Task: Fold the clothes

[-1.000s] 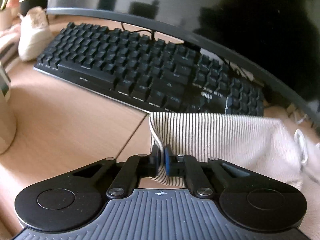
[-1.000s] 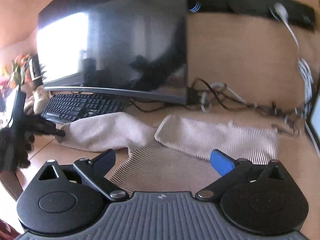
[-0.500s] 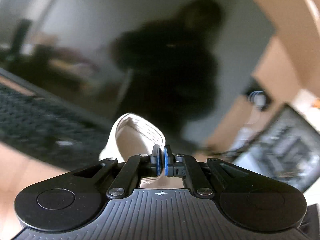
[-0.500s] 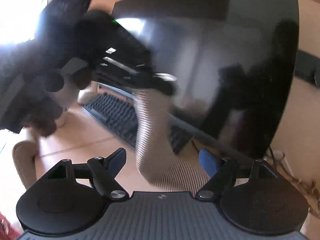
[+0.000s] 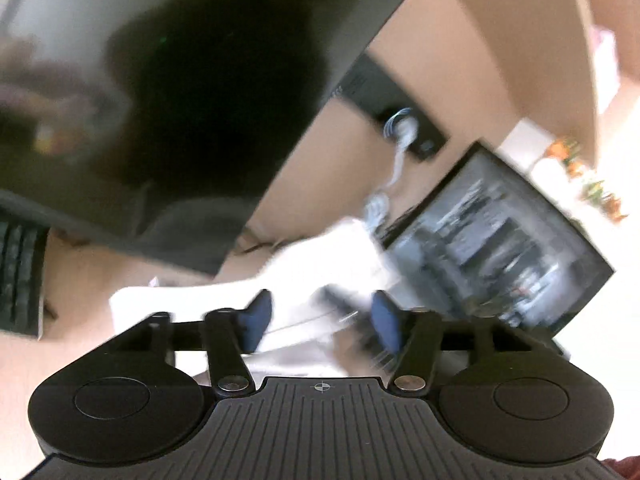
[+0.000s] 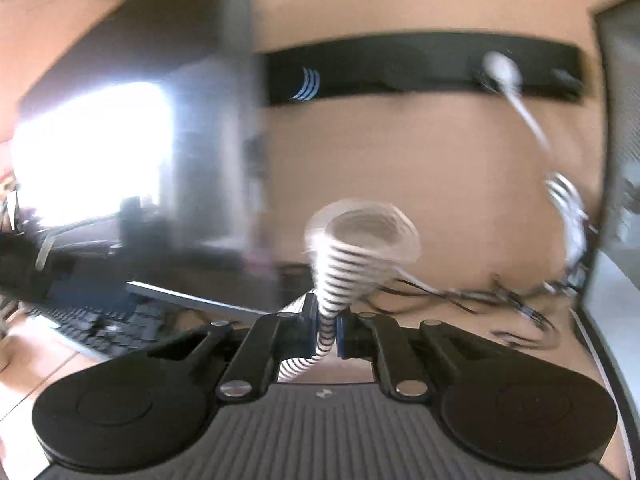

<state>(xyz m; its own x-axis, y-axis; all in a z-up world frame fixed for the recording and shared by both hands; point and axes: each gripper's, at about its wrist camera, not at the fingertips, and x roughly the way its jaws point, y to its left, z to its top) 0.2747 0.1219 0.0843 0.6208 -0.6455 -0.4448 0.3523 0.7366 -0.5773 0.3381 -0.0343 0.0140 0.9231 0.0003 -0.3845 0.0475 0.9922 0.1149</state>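
Right claw [image 6: 327,330]: jaws have just been closing and now pinch a bunched fold of the striped garment [image 6: 352,252], which rises above the fingertips in front of the wooden surface [image 6: 460,332]. Left claw [image 5: 320,322]: jaws have just been opening, pads apart, nothing gripped; pale, overexposed cloth lies beyond them near the monitor [image 5: 168,100].

This looks like a desk spot in a home or an office. A big dark screen [image 5: 168,112] stands past the left tool, with a black keyboard [image 6: 100,328] under it on the wooden table [image 6: 44,364]. A second, smaller screen [image 5: 492,248] leans off to the right. Tangled cables [image 6: 500,300] lie by the tan wall [image 6: 400,168].
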